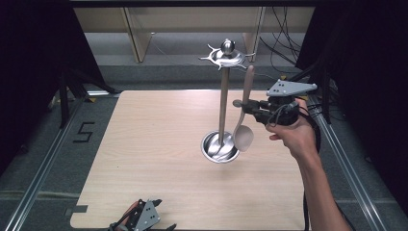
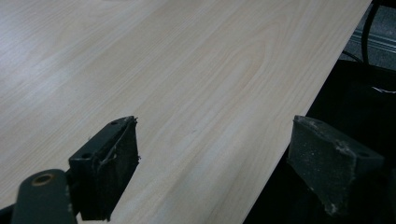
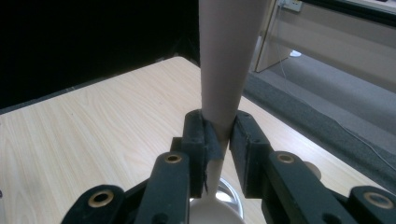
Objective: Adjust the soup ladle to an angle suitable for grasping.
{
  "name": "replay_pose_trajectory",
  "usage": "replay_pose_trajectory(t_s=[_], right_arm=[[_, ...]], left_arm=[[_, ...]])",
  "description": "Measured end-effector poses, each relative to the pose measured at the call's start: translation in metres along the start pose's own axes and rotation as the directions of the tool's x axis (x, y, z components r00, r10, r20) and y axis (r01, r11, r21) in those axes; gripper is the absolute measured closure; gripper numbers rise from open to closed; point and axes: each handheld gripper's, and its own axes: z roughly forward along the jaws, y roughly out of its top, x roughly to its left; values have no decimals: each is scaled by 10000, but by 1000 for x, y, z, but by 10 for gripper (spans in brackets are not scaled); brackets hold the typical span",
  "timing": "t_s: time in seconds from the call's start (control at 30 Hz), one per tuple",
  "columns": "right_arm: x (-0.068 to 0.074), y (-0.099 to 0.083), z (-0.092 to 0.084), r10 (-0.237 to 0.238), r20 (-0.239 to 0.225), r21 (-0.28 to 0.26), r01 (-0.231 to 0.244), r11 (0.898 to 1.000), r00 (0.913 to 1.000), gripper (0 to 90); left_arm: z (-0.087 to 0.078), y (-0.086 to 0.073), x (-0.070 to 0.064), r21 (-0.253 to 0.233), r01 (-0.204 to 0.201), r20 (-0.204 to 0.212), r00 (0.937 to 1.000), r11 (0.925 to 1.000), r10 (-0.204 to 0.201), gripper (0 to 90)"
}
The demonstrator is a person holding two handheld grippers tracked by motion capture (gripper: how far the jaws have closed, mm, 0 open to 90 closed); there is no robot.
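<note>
At the near edge of the pale wooden table, closest to the high camera, sits the left gripper, its grey three-cornered plate just over the table's rim; in its own view the two black jaws stand spread wide apart with nothing between them, bare wood grain under one and the dark drop beyond the table's edge under the other. Farther off and well apart from it, the person's right hand holds the right gripper raised above the table, pointing level towards the stand. Its jaws are pinched tight on the neck of a beige, smooth-handled serving spoon, which hangs upright: the handle rises above the jaws and broadens towards its top end, and the oval bowl hangs below them. Just ahead of this gripper stands a polished metal utensil stand, a slim upright post with a ring of curved hooks and a ball knob on top and a round dished base. The spoon's bowl hangs at the rim of that base, its handle just beside the post and short of the hooks.
</note>
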Motion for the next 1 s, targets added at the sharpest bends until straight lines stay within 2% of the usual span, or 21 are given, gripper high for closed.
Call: replay_pose_trajectory(t_s=[0.03, 0.1, 0.13, 0.17, 0.27, 0.33, 0.37, 0.47, 0.5, 0.6, 0.63, 0.67, 0.73, 0.83, 0.87, 0.9, 0.93, 1.0], right_arm=[[0, 0, 0, 46, -19, 42, -46, 10000, 10000, 769], [0, 2, 1, -17, 230, 119, 14, 9999, 9997, 769], [1, 2, 2, 123, 160, 132, -125, 9998, 9998, 769], [-1, 3, 2, -78, 107, 208, 76, 9998, 9999, 770], [-2, 3, 3, -67, 44, 242, 66, 9997, 10000, 769], [0, 4, 3, 161, 132, 344, -165, 9993, 9998, 770], [-2, 5, 4, -43, 167, 279, 39, 9996, 9999, 769], [1, 5, 5, 128, 130, 459, -134, 9989, 9998, 769], [0, 6, 6, -38, 183, 418, 30, 9991, 9998, 769], [0, 6, 7, -58, 186, 388, 50, 9992, 9998, 769], [1, 6, 7, 182, 170, 423, -189, 9989, 9997, 769], [1, 7, 7, 123, 201, 454, -132, 9989, 9997, 768], [0, 8, 8, 2, 230, 444, -12, 9990, 9997, 768], [2, 8, 9, 231, 185, 503, -240, 9984, 9996, 767], [3, 8, 9, 242, 178, 470, -250, 9986, 9995, 767], [3, 7, 10, 250, 187, 434, -258, 9987, 9995, 767], [2, 7, 10, 76, 336, 289, -86, 9995, 9994, 767], [3, 7, 11, 190, 341, 272, -200, 9994, 9992, 767]], left_arm=[[0, 0, 0, 1, -5, -3, 10000, 10000, 5, 153], [0, 0, 0, -5, 2, -3, 10000, 10000, -2, 153], [0, 0, -1, -98, 116, 50, 9999, 9999, -116, 153], [0, 0, -1, -96, 110, 60, 9999, 9999, -109, 153], [0, 0, -1, -91, 104, 54, 9999, 9999, -103, 153], [0, 0, -1, -93, 106, 57, 9999, 9999, -106, 153], [0, 0, -1, -90, 105, 53, 9999, 9999, -104, 153], [0, 0, -1, -89, 101, 53, 9999, 9999, -101, 153], [0, 0, -1, -37, 45, 19, 10000, 10000, -45, 153], [1, 0, -2, -187, 154, 5, 9999, 9997, -154, 153], [1, 0, -2, -181, 126, -14, 9999, 9998, -126, 153], [1, 0, -1, -16, -54, -85, 9999, 10000, 54, 153], [1, 0, -2, -112, 71, -30, 10000, 9999, -72, 153], [0, 0, -1, -1, -49, -58, 10000, 10000, 49, 153], [1, 0, 0, -23, -112, -124, 9999, 9999, 112, 153], [1, 0, -1, -64, 5, -63, 10000, 10000, -5, 153], [1, 0, -1, -51, -10, -76, 10000, 10000, 10, 153], [0, 0, 0, 27, -79, -56, 10000, 10000, 80, 153]])
